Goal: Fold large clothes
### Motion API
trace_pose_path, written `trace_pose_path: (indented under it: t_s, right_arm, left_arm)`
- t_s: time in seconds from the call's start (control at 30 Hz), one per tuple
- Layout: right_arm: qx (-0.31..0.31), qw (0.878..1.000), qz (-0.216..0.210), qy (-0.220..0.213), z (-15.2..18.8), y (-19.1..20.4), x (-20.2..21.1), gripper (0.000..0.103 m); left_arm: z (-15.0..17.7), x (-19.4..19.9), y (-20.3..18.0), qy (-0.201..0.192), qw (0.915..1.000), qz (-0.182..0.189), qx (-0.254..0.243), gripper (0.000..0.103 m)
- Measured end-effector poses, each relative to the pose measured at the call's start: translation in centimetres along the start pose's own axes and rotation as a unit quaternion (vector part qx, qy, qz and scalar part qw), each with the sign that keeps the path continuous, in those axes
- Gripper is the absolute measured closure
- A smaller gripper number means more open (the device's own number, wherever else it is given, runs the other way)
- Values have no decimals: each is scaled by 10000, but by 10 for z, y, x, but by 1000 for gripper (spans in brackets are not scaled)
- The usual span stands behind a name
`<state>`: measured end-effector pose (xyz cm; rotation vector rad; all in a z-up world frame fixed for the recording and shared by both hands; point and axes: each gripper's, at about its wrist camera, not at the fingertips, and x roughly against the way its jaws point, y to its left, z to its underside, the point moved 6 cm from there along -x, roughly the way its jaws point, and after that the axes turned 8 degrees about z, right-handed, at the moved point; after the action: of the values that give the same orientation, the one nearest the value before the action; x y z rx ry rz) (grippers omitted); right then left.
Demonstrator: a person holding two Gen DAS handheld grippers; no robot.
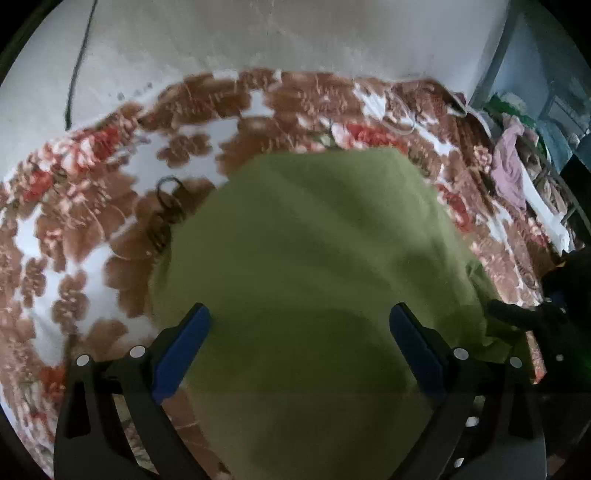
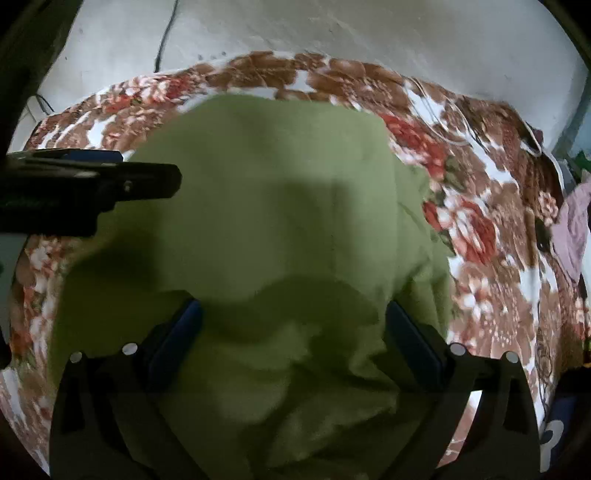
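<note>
Wide-spread jaws of the left gripper (image 1: 299,325) and right gripper (image 2: 293,319) hang over the green garment (image 1: 314,240) on the floral bedspread (image 1: 74,229) — nothing gripped. Risk: rumpled cloth beneath the right gripper may snag — spoiling the fold.

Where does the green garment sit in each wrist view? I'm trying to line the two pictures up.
Left wrist view: the green garment fills the centre and bottom, running under the open left gripper.
Right wrist view: the green garment covers the centre and lower left, bunched between the fingers of the open right gripper.
Shared landmark: the floral bedspread around it, with the pale wall behind.
</note>
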<state>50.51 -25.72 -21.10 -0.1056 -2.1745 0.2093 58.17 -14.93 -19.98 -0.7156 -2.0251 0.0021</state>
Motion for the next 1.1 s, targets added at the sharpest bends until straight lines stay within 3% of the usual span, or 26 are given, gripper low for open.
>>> trace_pose_path:
  t_s: [0.17, 0.4, 0.67, 0.97, 1.1]
  right_arm:
    - [-117, 9997, 98, 205, 21, -33, -16, 5]
    - [137, 9996, 242, 110, 46, -64, -18, 5]
    - [244, 9989, 392, -106, 54, -86, 1, 5]
    - [423, 9978, 463, -204, 48, -101, 39, 5]
    - [203, 9988, 400, -176, 43, -112, 48, 5]
  left_arm:
    - [11, -17, 14, 82, 9996, 194, 195, 6]
    - [19, -12, 40, 194, 9996, -196, 62, 4]
    - [31, 19, 60, 178, 9976, -668, 71, 4]
    - [48, 74, 30, 257, 9953, -852, -378, 6]
    - [60, 95, 26, 130, 9953, -915, -280, 6]
